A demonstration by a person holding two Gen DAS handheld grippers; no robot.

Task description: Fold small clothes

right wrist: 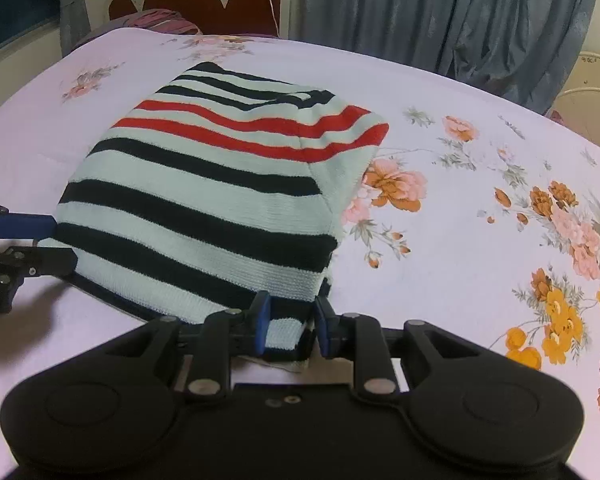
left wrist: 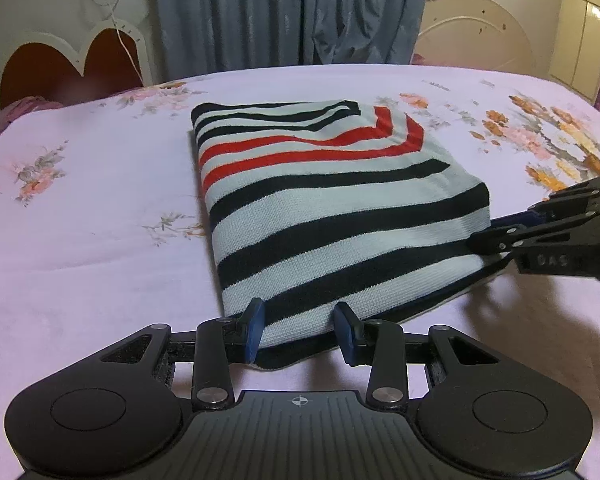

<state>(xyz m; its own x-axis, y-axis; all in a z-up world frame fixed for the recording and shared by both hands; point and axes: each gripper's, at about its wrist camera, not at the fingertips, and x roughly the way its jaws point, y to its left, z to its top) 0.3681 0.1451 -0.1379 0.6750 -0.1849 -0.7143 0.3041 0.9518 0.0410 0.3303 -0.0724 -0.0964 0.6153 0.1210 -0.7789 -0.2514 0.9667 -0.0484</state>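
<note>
striped knit sweater folded, rectangular | left claw spread around hem; right claw likewise

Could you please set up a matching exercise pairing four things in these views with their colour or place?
Things:
1. striped garment
2. bedsheet
3. curtain
4. left tongs

Descriptions:
A. grey-blue, hanging behind the bed
B. pale pink with flower prints
C. folded, with white, black and red bands
D. open at the near edge of the folded cloth

Pairs: 1-C, 2-B, 3-A, 4-D
</note>
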